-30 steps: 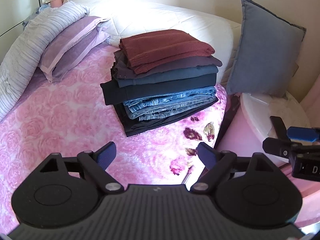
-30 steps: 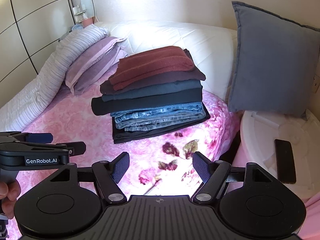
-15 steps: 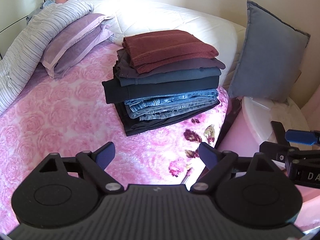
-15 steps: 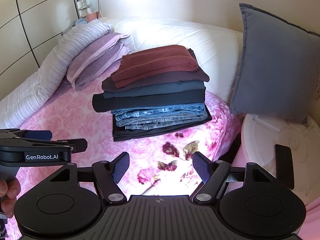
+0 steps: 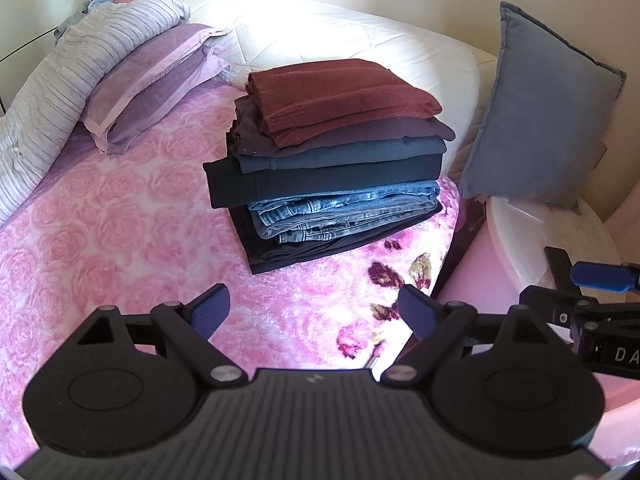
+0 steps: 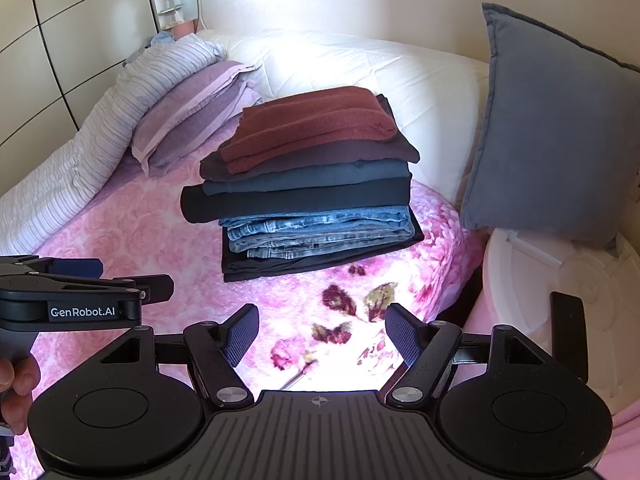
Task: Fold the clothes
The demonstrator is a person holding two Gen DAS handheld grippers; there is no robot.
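A stack of folded clothes (image 5: 328, 176) sits on the pink rose-pattern blanket (image 5: 120, 248), with a maroon sweater (image 5: 340, 100) on top, dark garments under it, jeans (image 5: 344, 212) and a black piece at the bottom. The stack also shows in the right wrist view (image 6: 312, 192). My left gripper (image 5: 314, 312) is open and empty, held above the blanket short of the stack. My right gripper (image 6: 322, 334) is open and empty too, beside the left one, whose fingers (image 6: 80, 276) show at the left edge.
Purple pillows (image 5: 152, 84) and a striped grey pillow (image 5: 60, 80) lie at the left. A white duvet (image 5: 340, 36) lies behind the stack. A blue-grey cushion (image 5: 536, 108) leans at the right above a white lidded tub (image 6: 560, 280) with a black phone (image 6: 568, 336).
Both grippers have drifted slightly nearer to the stack and a little left. Their jaws stay open and the clothes have not moved.
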